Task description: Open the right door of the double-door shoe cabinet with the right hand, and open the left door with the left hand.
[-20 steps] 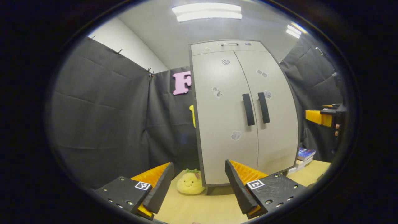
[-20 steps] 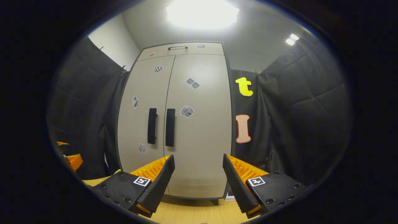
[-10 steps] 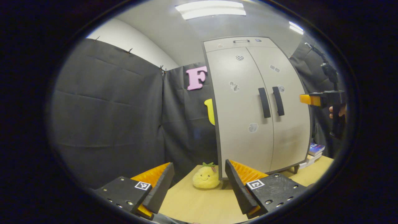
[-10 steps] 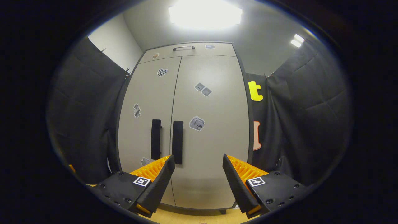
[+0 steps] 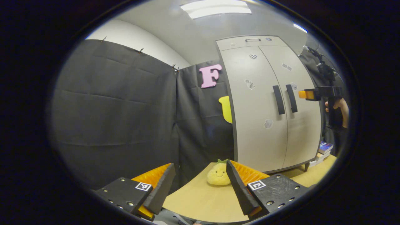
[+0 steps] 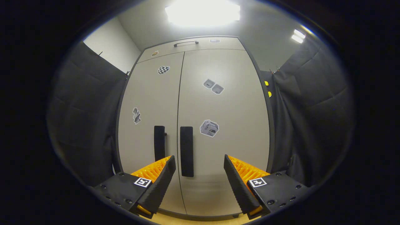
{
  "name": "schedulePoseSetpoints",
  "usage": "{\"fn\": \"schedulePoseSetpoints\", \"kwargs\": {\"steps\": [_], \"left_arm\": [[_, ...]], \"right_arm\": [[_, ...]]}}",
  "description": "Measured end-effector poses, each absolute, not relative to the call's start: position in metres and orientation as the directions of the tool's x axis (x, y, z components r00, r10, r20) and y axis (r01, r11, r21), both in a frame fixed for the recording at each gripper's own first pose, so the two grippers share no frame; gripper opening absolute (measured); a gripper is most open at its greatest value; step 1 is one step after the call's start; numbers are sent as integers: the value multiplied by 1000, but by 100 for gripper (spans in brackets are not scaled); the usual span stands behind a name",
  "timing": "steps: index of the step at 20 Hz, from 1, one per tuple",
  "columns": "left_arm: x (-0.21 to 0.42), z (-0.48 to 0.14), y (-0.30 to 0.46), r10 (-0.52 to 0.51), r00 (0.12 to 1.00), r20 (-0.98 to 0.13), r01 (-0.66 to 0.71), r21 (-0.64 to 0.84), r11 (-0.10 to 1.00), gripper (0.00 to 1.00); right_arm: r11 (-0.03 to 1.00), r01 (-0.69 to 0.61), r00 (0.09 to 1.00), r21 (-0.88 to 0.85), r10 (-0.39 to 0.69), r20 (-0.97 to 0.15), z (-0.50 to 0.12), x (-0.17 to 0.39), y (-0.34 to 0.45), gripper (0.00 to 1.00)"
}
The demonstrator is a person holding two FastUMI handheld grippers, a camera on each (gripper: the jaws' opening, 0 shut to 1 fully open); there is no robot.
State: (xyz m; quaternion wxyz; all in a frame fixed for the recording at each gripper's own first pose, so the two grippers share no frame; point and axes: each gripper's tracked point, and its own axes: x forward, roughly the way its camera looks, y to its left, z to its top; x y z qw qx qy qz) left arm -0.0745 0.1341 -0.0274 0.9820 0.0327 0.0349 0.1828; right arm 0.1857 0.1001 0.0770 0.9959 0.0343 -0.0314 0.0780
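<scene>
Right gripper view — right tool (image 6: 200,181) spread | right door handle (image 6: 186,151) upright, both doors closed | left tool (image 5: 200,187) spread

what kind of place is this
Likely a staged recording booth, not a home: black cloth walls enclose a grey double-door shoe cabinet standing on a wooden tabletop, with a plush toy beside it.

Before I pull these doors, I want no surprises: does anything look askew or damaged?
Nothing stands out. Both cabinet doors sit shut and flush, handles straight. A plush sits upright beside it.
</scene>
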Motion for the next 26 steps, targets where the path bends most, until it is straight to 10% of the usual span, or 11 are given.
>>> {"fn": "schedulePoseSetpoints", "kwargs": {"steps": [15,20,25,26], "left_arm": [[-99,-34,164,425,902,-75,-419,88,904,95],[-104,-36,171,443,893,-78,-436,91,895,95],[-104,-34,170,436,897,-73,-428,100,898,95],[-104,-34,170,434,898,-72,-427,97,899,95]], "right_arm": [[986,-151,984,69,157,-84,65,259,135,96],[985,-146,978,95,158,-137,54,266,142,65],[979,-123,966,163,156,-208,43,267,144,59],[973,-119,965,196,160,-209,43,269,146,38]]}}
